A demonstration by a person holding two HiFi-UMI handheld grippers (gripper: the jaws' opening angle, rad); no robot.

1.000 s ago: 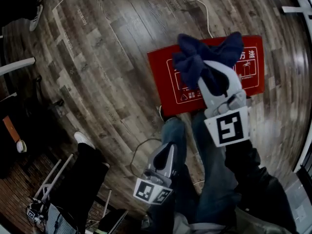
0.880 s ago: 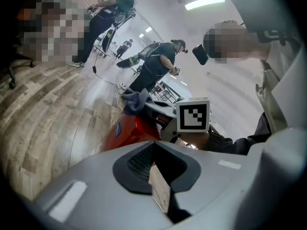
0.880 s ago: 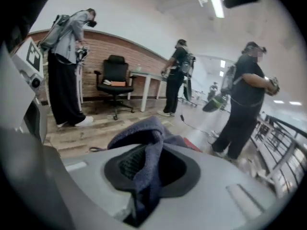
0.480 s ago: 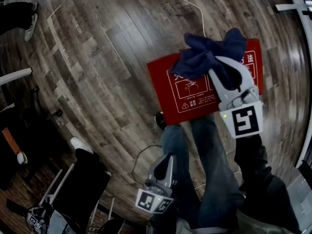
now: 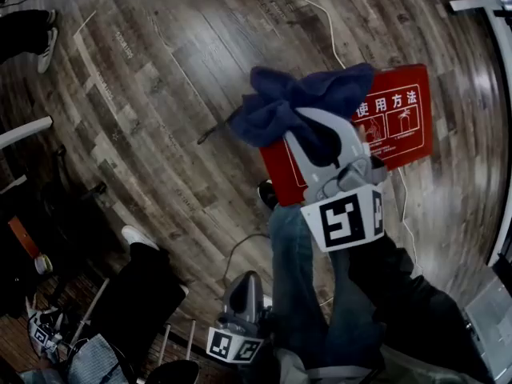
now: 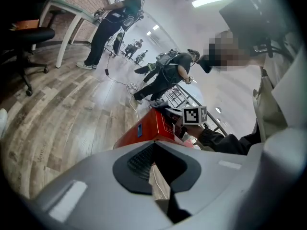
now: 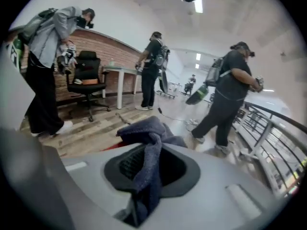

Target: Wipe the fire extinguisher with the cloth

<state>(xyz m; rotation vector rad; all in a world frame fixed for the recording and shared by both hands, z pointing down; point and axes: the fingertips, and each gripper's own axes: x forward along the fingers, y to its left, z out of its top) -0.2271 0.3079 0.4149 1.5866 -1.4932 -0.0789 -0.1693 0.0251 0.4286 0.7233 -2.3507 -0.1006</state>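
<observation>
A red fire extinguisher box (image 5: 400, 126) with white printed instructions lies flat on the wood floor. My right gripper (image 5: 310, 134) hangs over its left end, shut on a dark blue cloth (image 5: 296, 102) that bunches up over the jaw tips. In the right gripper view the cloth (image 7: 148, 143) runs down between the jaws of the right gripper (image 7: 144, 181), and only a sliver of red shows below it. My left gripper (image 5: 244, 282) is low beside my legs, shut and empty. The left gripper (image 6: 160, 176) looks toward the red box (image 6: 144, 131).
My legs and a shoe (image 5: 268, 194) stand at the box's near edge. A white cable (image 5: 312, 6) runs across the floor beyond it. Other people (image 7: 230, 90) work nearby, with an office chair (image 7: 88, 80), a desk (image 7: 120, 71) and a railing (image 7: 273, 128) around.
My right gripper has carried the cloth leftward, from over the box's middle to its left end. My left gripper has slid lower and a little left in the head view.
</observation>
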